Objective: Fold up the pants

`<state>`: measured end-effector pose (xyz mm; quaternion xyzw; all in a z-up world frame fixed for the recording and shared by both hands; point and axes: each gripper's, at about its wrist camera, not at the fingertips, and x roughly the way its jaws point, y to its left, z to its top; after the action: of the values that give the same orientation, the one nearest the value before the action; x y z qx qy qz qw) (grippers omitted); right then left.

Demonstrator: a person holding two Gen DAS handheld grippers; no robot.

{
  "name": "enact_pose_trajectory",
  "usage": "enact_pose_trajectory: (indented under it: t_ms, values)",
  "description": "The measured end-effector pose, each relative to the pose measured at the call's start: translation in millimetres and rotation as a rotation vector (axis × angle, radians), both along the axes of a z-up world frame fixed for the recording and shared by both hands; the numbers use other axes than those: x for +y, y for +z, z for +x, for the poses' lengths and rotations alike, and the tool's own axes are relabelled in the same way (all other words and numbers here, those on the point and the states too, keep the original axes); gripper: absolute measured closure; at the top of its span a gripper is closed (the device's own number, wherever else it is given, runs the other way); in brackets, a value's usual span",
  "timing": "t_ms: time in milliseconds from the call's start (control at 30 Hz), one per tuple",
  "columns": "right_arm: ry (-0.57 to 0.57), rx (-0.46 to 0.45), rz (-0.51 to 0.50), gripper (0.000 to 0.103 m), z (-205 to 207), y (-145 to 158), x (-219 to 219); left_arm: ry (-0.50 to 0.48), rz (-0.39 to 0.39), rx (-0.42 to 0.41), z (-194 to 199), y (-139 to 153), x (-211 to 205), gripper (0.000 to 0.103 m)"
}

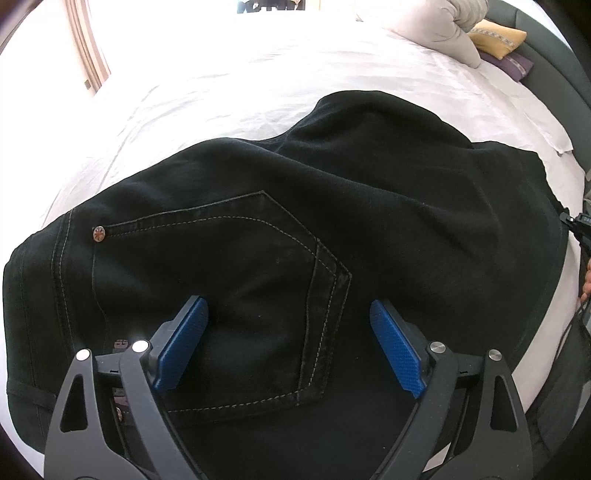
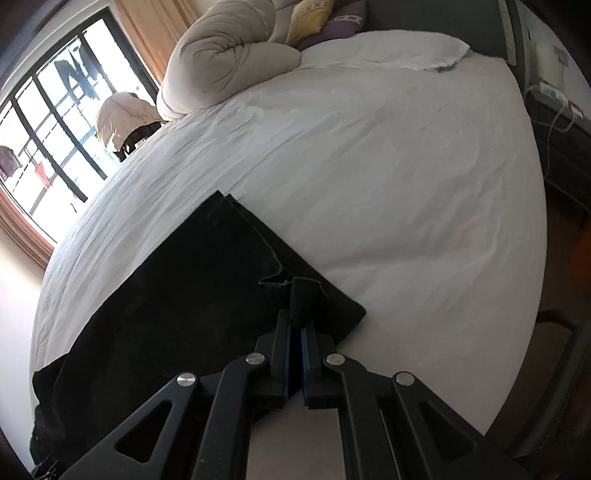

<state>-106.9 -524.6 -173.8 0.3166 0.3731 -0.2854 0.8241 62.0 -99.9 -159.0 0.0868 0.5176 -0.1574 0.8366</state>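
While the black jeans (image 1: 295, 229) lie spread on the white sheet of the bed (image 1: 221, 81), the left gripper (image 1: 290, 332) hangs over their seat with its blue pads (image 1: 397, 347) wide apart, released and holding nothing. Between the pads shows the back pocket (image 1: 229, 288) with pale stitching, and a small metal rivet (image 1: 99, 233) sits at the pocket's upper corner.

In the right wrist view, the right gripper (image 2: 295, 332) is clenched on a fold of the jeans' (image 2: 177, 295) leg end, and a small bunch of black cloth stands up between its fingertips. The hem of the leg lies flat on the sheet, near the middle of the bed (image 2: 388, 184), with two layers showing at the far corner of the hem.

At the head of the bed a rolled beige duvet (image 2: 225, 55) rests beside a yellow pillow (image 2: 308, 16) and a purple pillow (image 2: 345, 20). A window (image 2: 48, 122) with dark bars is behind the far edge of the bed.
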Motion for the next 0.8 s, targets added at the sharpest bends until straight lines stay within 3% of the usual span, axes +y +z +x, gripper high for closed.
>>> enact_pose_trajectory:
  t_ms: [333, 533, 567, 600, 633, 700, 800]
  values:
    - [-0.014, -0.003, 0.019, 0.1, -4.8, -7.2, -8.4, 0.013, -0.067, 0.007, 2.6, 3.5, 13.3, 0.013]
    - [-0.011, 0.013, 0.065, 0.095, -14.8, 1.4, -16.4, 0.004, -0.149, -0.044, 7.2, 37.5, 14.2, 0.013]
    - [-0.032, 0.025, 0.061, 0.084, -18.2, 6.0, -17.1, -0.007, -0.162, -0.059, 10.9, 45.1, 12.4, 0.013]
    - [-0.082, 0.07, 0.028, 0.055, -24.4, 12.3, -15.9, -0.027, -0.172, -0.072, 15.9, 52.5, 8.9, 0.013]
    - [-0.13, 0.103, -0.001, 0.044, -28.5, 18.0, -15.1, -0.045, -0.177, -0.077, 21.2, 57.1, 5.8, 0.013]
    - [-0.19, 0.051, -0.046, 0.04, -41.3, 39.5, -8.5, -0.101, -0.169, -0.084, 35.6, 65.9, -7.6, 0.013]
    - [-0.068, -0.032, -0.069, 0.04, -29.2, 62.8, 15.9, -0.182, -0.166, -0.08, 60.7, 66.3, -25.7, 0.013]
